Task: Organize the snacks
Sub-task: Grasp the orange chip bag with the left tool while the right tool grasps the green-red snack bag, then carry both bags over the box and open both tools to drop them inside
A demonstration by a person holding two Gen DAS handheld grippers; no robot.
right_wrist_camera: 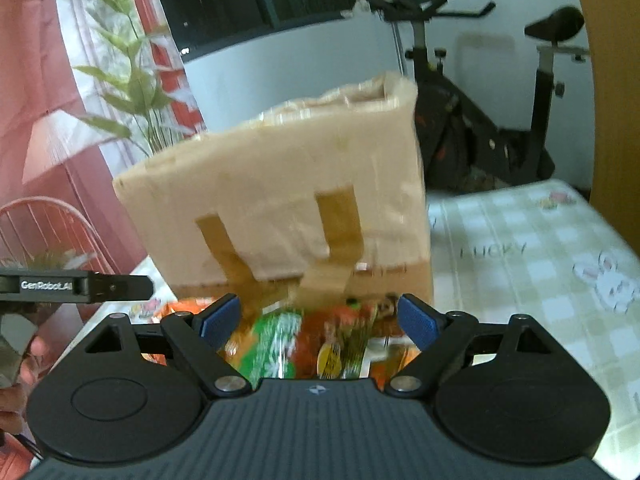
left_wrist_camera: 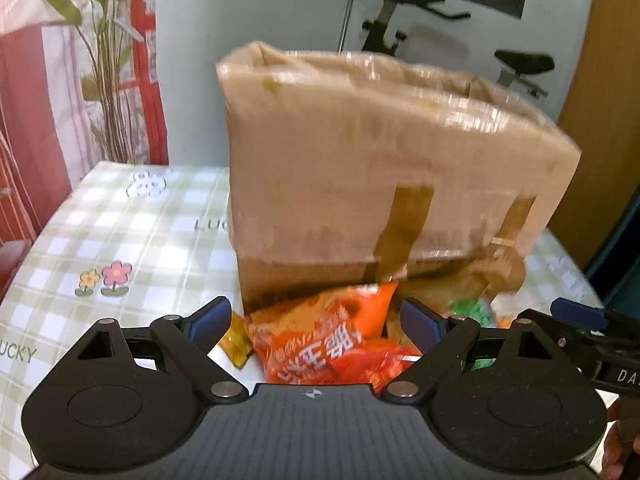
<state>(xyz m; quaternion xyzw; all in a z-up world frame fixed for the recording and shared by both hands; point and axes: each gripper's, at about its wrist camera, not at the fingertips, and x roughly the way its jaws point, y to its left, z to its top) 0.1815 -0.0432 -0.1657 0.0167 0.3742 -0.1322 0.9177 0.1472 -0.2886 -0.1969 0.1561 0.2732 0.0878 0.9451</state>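
A taped cardboard box (left_wrist_camera: 380,160) stands on the checked tablecloth, open at the top; the right wrist view shows the same box (right_wrist_camera: 280,204). In front of it lies a heap of snack packets. An orange packet (left_wrist_camera: 332,340) with white lettering lies between the wide-apart fingers of my left gripper (left_wrist_camera: 316,320), which is open; the pads do not press on it. A green packet (right_wrist_camera: 272,340) and other packets lie under my right gripper (right_wrist_camera: 320,316), also open. The right gripper's tip (left_wrist_camera: 576,316) shows at the right edge of the left view.
The table (left_wrist_camera: 120,232) carries a green checked cloth with flower and rabbit prints. Behind it stand a plant (left_wrist_camera: 104,80), red-and-white curtains, an exercise bike (right_wrist_camera: 500,120) and a red chair (right_wrist_camera: 52,224). A hand (right_wrist_camera: 24,356) holds the other gripper's handle.
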